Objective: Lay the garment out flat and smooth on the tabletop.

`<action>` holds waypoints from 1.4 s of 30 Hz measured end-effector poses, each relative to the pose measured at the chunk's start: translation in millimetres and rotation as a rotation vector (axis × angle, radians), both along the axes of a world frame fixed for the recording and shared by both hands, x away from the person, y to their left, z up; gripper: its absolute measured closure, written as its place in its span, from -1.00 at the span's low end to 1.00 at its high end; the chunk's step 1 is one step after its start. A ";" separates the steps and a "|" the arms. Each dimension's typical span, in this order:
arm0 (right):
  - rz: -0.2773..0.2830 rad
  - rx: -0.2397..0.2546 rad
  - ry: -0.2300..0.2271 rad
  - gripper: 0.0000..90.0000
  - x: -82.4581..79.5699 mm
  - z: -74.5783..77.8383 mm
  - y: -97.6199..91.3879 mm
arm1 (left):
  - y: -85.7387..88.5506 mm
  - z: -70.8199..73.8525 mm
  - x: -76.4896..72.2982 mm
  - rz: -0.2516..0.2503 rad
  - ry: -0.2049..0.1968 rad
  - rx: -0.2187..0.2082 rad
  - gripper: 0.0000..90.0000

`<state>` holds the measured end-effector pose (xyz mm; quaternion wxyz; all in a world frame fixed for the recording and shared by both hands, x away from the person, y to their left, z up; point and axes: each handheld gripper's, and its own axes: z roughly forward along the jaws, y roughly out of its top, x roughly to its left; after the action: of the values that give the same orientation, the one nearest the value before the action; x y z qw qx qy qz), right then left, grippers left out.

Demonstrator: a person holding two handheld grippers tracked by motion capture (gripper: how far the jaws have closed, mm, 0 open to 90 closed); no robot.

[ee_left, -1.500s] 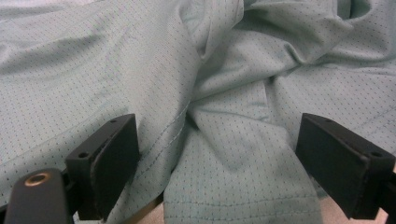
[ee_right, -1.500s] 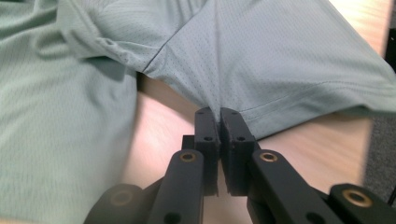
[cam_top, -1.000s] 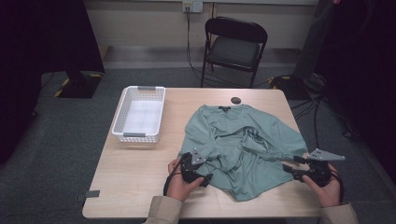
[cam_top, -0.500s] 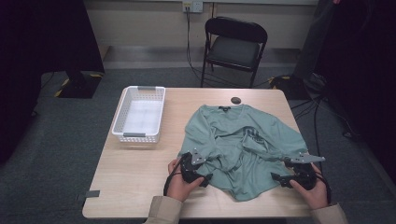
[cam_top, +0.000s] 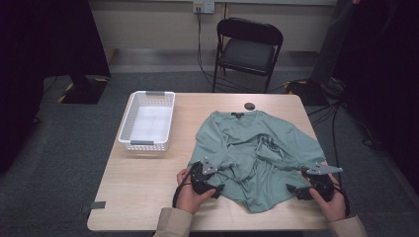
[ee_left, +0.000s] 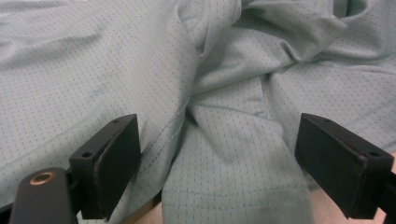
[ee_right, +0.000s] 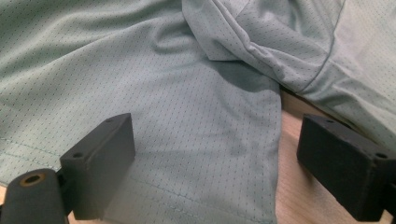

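A teal-green shirt lies crumpled on the wooden table, collar toward the far edge. My left gripper rests at the shirt's near left edge. Its jaws stand wide open over folded fabric, and the pads do not press it. My right gripper sits at the shirt's near right corner. Its jaws have just been opening and now stand wide apart, with the hem lying flat between them and bare table showing beside the right jaw.
A white plastic basket stands on the table's left side. A small black round object lies near the far edge. Behind the table stands a black folding chair. Cables run across the floor at the right.
My right gripper has sunk to the table and shifted slightly left, onto the shirt's near right corner. The left gripper and the shirt's left side have stayed put.
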<state>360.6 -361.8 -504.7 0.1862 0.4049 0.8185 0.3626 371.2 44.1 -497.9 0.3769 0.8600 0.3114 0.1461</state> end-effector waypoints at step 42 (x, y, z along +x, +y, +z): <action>-0.001 0.000 0.000 -0.76 -0.2 -0.1 0.1 | 80.1 3.1 17.8 0.274 0.048 -0.072 0.34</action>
<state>360.4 -361.7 -504.7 0.1865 0.4054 0.8181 0.3627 389.0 124.2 -494.8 0.3766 0.7986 0.4397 0.1644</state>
